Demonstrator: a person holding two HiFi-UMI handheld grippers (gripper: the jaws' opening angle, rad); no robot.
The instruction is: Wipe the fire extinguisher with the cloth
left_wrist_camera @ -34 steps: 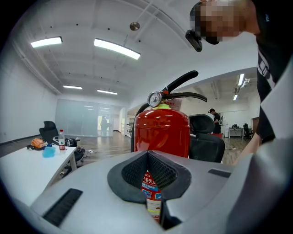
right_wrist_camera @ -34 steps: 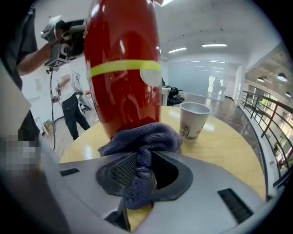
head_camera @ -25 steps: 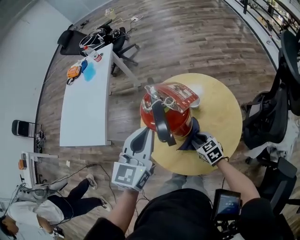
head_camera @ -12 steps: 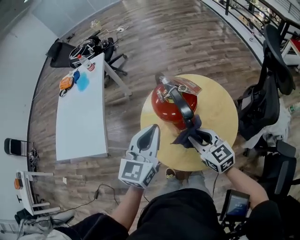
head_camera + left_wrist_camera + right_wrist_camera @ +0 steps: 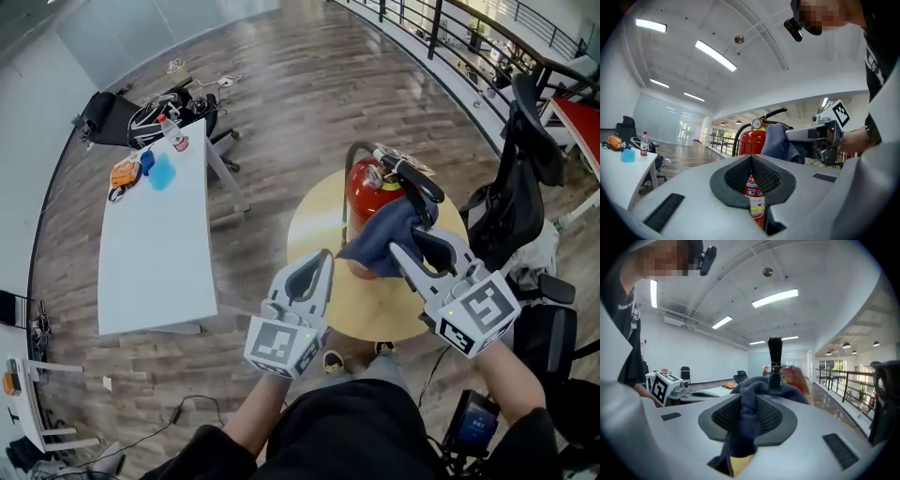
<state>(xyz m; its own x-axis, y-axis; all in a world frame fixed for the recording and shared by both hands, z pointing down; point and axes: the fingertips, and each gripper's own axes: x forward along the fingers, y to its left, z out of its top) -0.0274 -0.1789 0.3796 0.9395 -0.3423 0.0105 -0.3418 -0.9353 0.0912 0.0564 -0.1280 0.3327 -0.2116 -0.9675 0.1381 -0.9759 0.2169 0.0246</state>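
Observation:
A red fire extinguisher [image 5: 364,193] with a black handle [image 5: 413,184] stands upright on the round yellow table [image 5: 315,221]. My right gripper [image 5: 405,246] is shut on a dark blue cloth [image 5: 380,239], which is pressed against the extinguisher's right side below the handle. The right gripper view shows the cloth [image 5: 747,420] bunched between the jaws of the right gripper [image 5: 750,397], with the red body [image 5: 796,376] blurred behind. My left gripper [image 5: 323,255] hangs shut and holds nothing at the table's near-left edge, short of the cylinder [image 5: 751,140]. The cloth [image 5: 774,140] is also in the left gripper view.
A long white desk [image 5: 155,246] stands to the left, carrying a bottle [image 5: 173,136] and small blue and orange items. Black office chairs [image 5: 514,202] crowd the table's right side. A railing [image 5: 450,28] runs along the far right. Wooden floor surrounds the table.
My right gripper has risen with the cloth from low beside the extinguisher to up near its handle. The head view has tilted. The left gripper has stayed near the table's front edge.

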